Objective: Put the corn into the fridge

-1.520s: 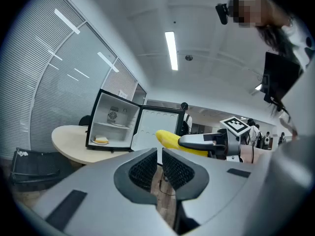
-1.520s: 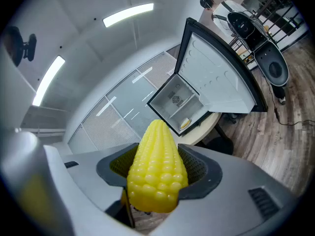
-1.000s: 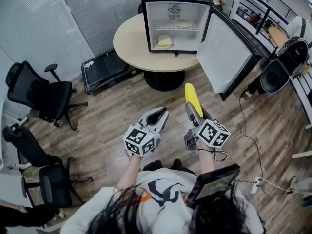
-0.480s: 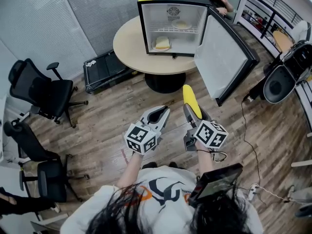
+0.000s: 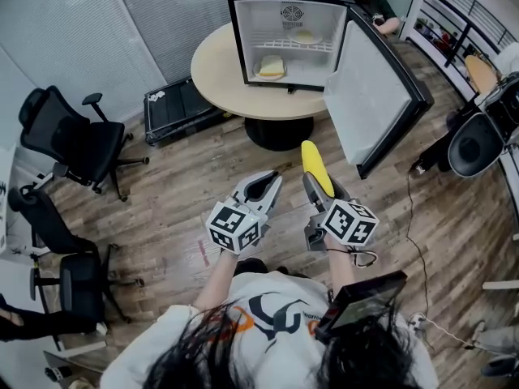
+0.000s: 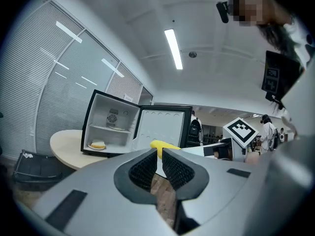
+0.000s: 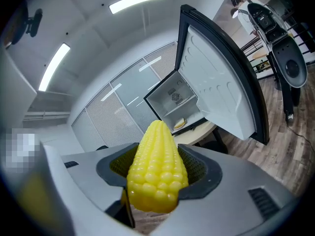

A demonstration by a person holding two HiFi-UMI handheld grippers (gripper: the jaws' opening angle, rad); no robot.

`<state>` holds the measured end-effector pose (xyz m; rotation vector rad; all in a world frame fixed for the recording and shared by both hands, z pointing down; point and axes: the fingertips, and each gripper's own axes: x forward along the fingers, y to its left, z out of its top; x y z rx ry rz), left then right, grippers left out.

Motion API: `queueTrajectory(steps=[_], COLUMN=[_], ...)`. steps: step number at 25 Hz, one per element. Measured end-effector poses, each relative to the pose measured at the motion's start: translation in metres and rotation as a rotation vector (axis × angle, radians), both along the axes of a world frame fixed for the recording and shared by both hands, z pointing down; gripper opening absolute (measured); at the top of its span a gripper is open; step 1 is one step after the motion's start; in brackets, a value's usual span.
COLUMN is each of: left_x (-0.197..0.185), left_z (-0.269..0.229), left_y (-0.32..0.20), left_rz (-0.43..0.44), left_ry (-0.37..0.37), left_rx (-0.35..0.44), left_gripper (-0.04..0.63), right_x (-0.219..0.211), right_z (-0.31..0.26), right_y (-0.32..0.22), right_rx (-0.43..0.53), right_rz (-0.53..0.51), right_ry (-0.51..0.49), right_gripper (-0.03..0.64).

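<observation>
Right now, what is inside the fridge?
On the fridge floor lies a pale food piece; on the wire shelf, another flat pale item. The shelf covers part of the rear.

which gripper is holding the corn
The right gripper, its fingers closed on the yellow corn; the left gripper is shut with nothing between its fingers.

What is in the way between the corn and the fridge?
Nothing visible. The fridge has its door wide open, and only floor lies between it and the corn in the right gripper.
</observation>
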<state>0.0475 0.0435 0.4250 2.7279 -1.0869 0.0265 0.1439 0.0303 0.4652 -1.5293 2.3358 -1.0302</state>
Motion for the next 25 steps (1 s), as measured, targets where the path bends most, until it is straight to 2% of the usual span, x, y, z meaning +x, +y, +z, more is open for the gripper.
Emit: queueTrajectory(steps=[6, 14, 25], left_x=[0.008, 0.0, -0.005], left_z=[0.004, 0.009, 0.019], left_y=[0.0, -0.02, -0.098], left_rz=[-0.003, -0.023, 0.038], left_ry=[-0.017, -0.034, -0.028], left_rx=[-0.004, -0.013, -0.034], left_gripper=[0.039, 0.039, 0.04], right_x=[-0.001, -0.006, -0.014], right_z=[0.007, 0.015, 0.019], right_y=[-0.004, -0.025, -0.096], right_rx=[-0.008, -0.023, -0.036], right_rz=[-0.031, -0.046, 0.01], right_ry=[-0.002, -0.009, 0.016], right_gripper=[0.253, 0.253, 0.253])
